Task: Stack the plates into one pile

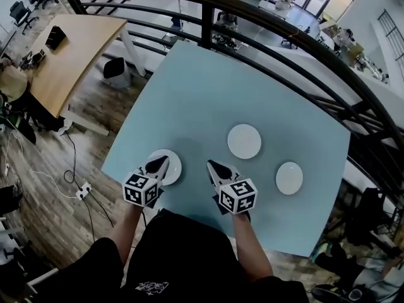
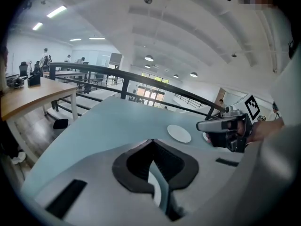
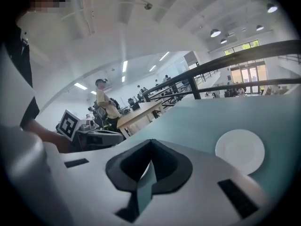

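Note:
Three white plates lie apart on the light blue table (image 1: 202,93): a near-left plate (image 1: 172,169), a middle plate (image 1: 244,141) and a right plate (image 1: 289,177). My left gripper (image 1: 159,163) hovers over the near-left plate's near edge, jaws together and nothing held. A sliver of that plate (image 2: 154,185) shows below its closed jaws (image 2: 150,142). My right gripper (image 1: 212,165) is shut and empty, between the near-left and middle plates. The middle plate (image 3: 240,149) lies to the right of its tips (image 3: 150,142). The middle plate (image 2: 179,133) also appears beyond the left gripper, beside the right gripper (image 2: 221,125).
A black railing (image 1: 265,24) curves round the table's far and right sides. A wooden desk (image 1: 69,55) stands at the far left, with cables on the floor (image 1: 76,182) below. The person's dark shirt (image 1: 183,257) is at the table's near edge.

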The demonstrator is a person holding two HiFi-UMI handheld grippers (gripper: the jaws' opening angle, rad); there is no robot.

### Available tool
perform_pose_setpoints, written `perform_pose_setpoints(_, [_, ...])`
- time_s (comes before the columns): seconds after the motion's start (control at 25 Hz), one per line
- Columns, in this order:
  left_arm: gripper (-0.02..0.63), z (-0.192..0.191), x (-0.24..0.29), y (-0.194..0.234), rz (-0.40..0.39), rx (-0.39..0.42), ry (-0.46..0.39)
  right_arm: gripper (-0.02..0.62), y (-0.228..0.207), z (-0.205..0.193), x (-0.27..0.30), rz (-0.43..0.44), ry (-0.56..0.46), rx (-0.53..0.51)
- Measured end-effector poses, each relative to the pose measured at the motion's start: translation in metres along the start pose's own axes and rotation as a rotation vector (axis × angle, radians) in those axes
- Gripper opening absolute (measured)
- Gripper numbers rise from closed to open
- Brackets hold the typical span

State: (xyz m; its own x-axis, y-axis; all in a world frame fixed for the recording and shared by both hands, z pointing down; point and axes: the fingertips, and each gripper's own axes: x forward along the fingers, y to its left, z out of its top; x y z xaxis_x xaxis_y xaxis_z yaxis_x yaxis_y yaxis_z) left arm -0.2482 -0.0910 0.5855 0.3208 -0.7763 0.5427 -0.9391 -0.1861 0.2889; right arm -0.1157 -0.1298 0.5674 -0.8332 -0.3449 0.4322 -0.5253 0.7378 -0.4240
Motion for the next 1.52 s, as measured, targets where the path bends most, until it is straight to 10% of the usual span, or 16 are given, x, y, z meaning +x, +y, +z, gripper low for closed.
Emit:
perform_pose_setpoints(0.36, [0.009,-0.058,0.002,0.058,0.058,-0.114,0.106,0.006,0.012,-0.053,0.065,0.055,0.153,0.104])
perform_pose_setpoints(0.72, [0.009,-0.107,-0.012,0.092,0.005,-0.424,0.204,0.006,0.022,-0.096,0.096,0.118,0.306,0.331])
perform_pose_setpoints(1.32, [0.089,-0.144,-0.028,0.114,-0.07,-0.75,0.183,0.011,0.024,-0.14,0.114,0.153,0.422,0.507])
perform_pose_setpoints(1.52, [0.094,-0.153,-0.029,0.117,-0.126,-0.814,0.218,0.106,0.032,-0.148,0.116,0.164,0.463,0.54])
